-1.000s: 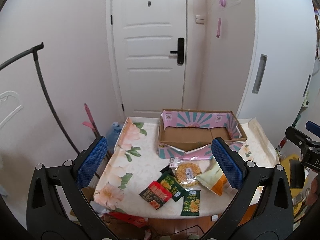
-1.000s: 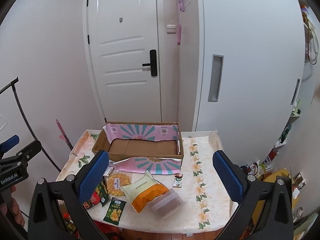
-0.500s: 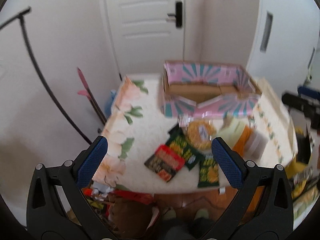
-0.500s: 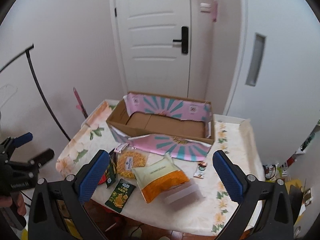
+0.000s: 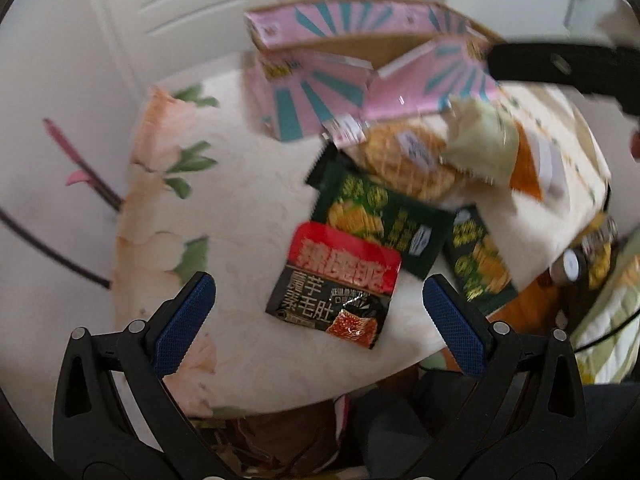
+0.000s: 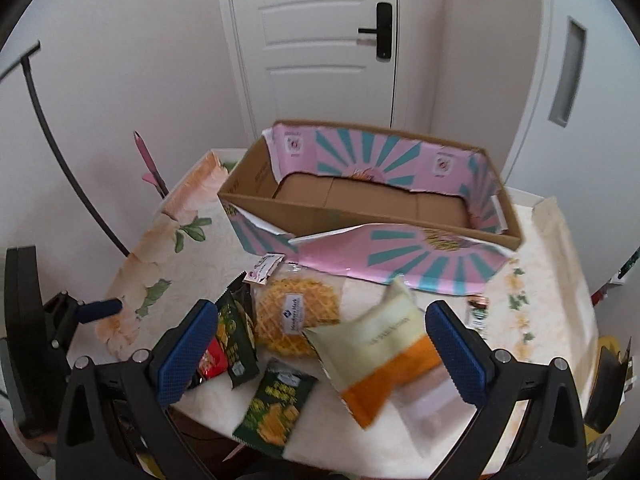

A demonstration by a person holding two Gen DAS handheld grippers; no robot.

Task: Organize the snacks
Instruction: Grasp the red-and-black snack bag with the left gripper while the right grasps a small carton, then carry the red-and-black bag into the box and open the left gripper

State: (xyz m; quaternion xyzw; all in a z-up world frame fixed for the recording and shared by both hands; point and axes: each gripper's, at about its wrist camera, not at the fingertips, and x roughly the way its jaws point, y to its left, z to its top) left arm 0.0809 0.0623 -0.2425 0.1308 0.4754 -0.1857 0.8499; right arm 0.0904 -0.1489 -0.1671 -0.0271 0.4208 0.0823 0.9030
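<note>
Both jaws are wide open, holding nothing. Our left gripper (image 5: 319, 308) hangs over the red-and-black snack packet (image 5: 337, 283); the cardboard box (image 5: 360, 80) waits at 12 o'clock. Next: pinch it.

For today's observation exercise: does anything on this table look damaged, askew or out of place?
Yes. The cardboard box with pink-and-teal sunburst lining looks damaged: its front lining has peeled away and flopped onto the floral tablecloth. The snack packets lie jumbled; the dark green chip packet overlaps the red-and-black packet.
</note>
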